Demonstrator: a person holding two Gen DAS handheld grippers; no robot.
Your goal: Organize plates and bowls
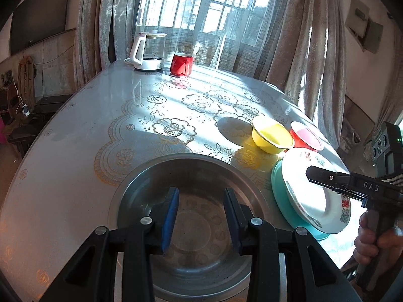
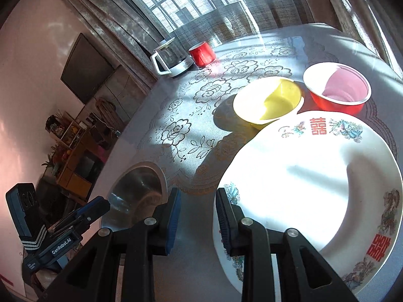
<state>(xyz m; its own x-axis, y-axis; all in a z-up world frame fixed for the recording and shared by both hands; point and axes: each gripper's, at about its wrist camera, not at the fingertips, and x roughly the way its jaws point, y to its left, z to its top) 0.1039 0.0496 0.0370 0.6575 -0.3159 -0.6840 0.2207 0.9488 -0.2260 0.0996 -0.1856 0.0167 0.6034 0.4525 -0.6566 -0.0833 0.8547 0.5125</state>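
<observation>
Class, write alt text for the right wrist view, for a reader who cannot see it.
The right gripper hangs open and empty over a lace-covered table, beside a white patterned plate. Beyond the plate sit a yellow bowl and a red bowl; a steel basin and the left gripper show at lower left.

Hard sun through the window [image 1: 201, 2] glares off the table [image 1: 75, 136]; sharp shadows; fisheye-bent, dark edges.

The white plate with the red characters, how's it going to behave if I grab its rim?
The white plate looks glazed and glossy, so probably slippery and chippable. It rests on a teal plate, so it may slide when nudged. It looks rigid, likely heavy for its thinness.
</observation>
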